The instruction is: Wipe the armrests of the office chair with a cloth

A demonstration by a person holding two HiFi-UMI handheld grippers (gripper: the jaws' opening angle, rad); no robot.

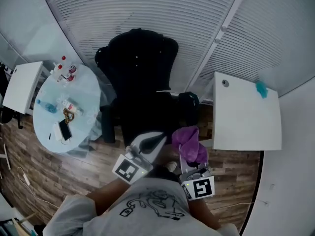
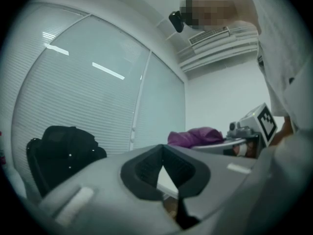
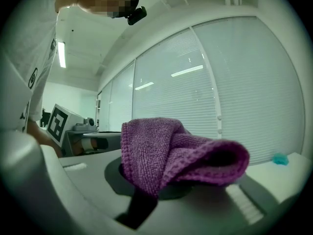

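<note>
Blinds fill the wall ahead of us, and the black chair stands in front of them with its seat towards us, well apart from both grippers. We carry the cloth in our right gripper. Its jaws are clamped on a fold, so most of the purple fabric bunches loose beyond the tips, and we judge that this loose wad is meant to do the rubbing. Our left gripper has its jaws drawn together on nothing (only a small window shows between the pads), probably kept free to steady the chair if it swivels. Both are held low and close to our body. No wiping is under way. The armrest at the head view's left is far from the cloth, while the other armrest lies nearer it, so we would likely start there.
</note>
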